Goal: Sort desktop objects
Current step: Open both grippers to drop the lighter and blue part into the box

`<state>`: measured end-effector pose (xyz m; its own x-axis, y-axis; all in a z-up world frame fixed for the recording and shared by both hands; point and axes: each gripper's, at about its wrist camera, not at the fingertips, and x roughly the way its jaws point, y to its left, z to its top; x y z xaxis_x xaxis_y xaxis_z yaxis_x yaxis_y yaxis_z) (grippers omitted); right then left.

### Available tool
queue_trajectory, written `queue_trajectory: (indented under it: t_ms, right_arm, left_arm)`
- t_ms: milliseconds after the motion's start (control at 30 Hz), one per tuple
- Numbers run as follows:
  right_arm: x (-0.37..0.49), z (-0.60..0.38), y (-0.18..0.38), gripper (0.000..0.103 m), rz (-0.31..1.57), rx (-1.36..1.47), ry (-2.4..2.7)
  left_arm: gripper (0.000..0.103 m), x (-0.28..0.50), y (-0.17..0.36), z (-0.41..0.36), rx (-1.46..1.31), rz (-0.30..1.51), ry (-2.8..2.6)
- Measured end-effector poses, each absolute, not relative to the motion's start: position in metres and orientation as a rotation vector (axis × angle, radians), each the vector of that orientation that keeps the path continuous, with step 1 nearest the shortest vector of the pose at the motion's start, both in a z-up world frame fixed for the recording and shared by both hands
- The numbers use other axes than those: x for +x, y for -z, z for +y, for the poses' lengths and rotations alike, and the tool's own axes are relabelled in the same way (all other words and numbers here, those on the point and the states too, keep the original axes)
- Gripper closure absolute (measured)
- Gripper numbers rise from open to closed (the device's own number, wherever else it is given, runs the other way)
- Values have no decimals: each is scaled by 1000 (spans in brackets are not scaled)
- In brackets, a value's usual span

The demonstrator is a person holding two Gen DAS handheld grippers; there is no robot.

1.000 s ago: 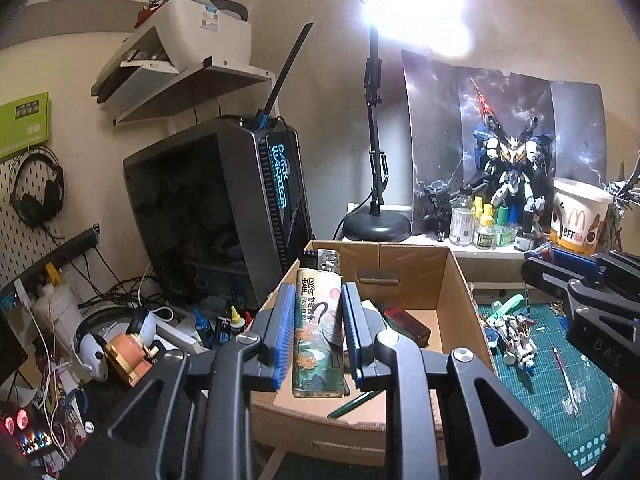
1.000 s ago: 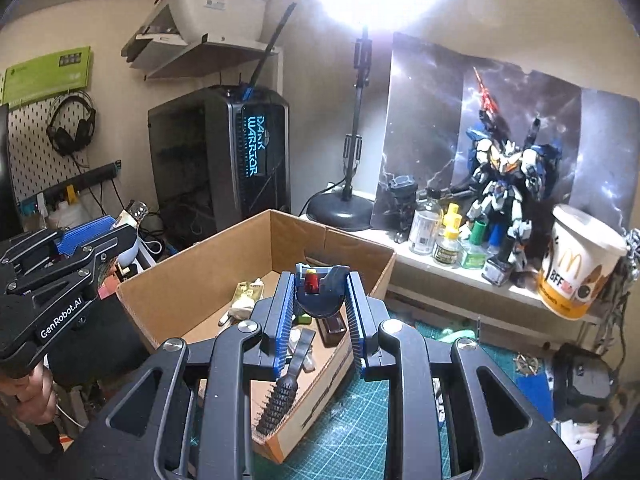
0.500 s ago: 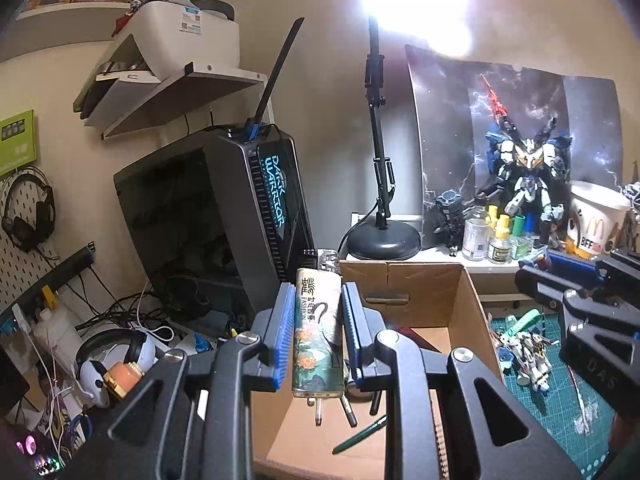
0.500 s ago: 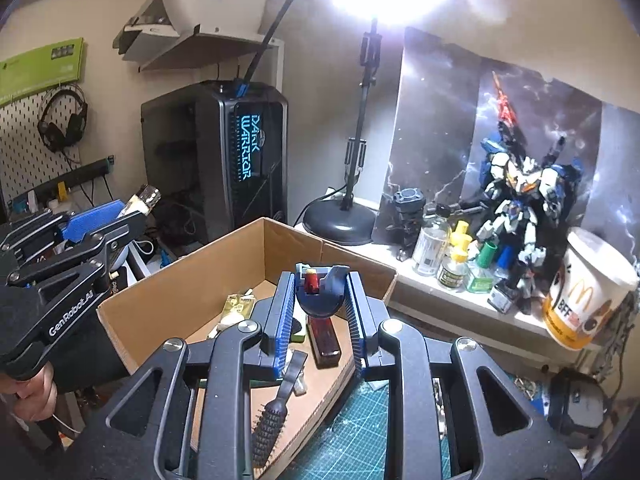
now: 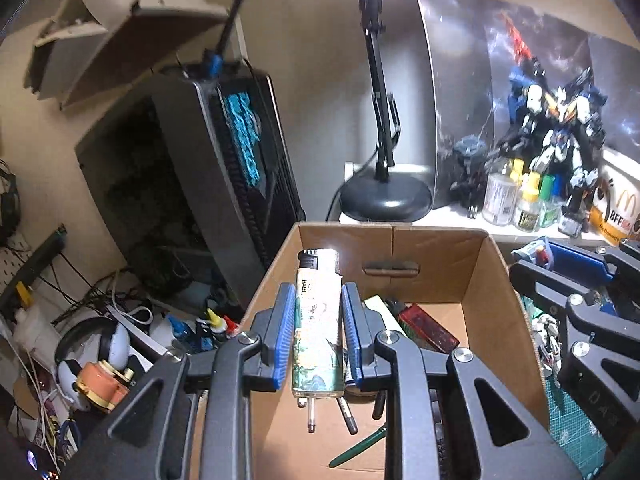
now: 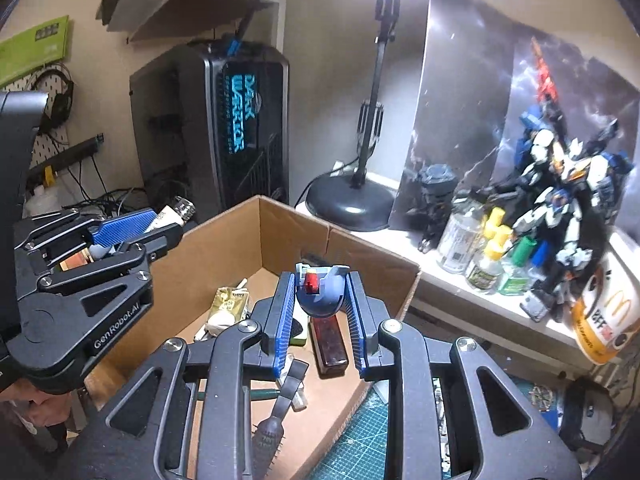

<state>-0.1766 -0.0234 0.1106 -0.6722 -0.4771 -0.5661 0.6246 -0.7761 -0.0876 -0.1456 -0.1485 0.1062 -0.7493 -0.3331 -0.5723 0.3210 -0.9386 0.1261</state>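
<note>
Over the box: both grippers hang above the open cardboard box [image 5: 436,256], each carrying something.
Left gripper: the left gripper [image 5: 318,340] is clenched on a printed lighter [image 5: 318,320], held upright with its metal head up, blue pads against both long sides.
Right gripper: the right gripper [image 6: 318,316] is clamped on a small blue model part [image 6: 322,292] with a red inset — what kind of part it is I cannot tell.
Where the things are: neither held item is in the box; both sit above its opening, clear of the floor.
Already in the box: a dark red translucent case [image 6: 328,344], a pale yellow packet [image 6: 228,304], a brush [image 6: 276,420], a green pen [image 5: 358,446] and some thin rods lie on the bottom.
Step in hand: as I judge it, carrying to the box — two items held above it, ready to go in.
Next move calls for: lowering toward a bare patch of cardboard and letting go gently; the lighter stands tall, so it will likely tip as it lands.
Left wrist view only: the lighter's printed face, the rods directly under it, and the box's far wall with its handle slot.
Right wrist view only: the left gripper from the side, lighter head poking past its pads, a hand [image 6: 38,408] below it, and the green cutting mat [image 6: 356,440] by the box corner.
</note>
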Motion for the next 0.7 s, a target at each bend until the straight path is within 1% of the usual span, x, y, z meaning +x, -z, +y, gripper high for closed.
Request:
queue_trajectory:
  t_ms: [500,700]
  right_arm:
    - [-215,-47,-68,79,405,868,2300]
    - [-226,-49,-54,79,427,943,2270]
  left_arm:
    - [79,-196,-62,-153,1202,16,2624]
    - [79,-206,-56,-154,1264,32,2615]
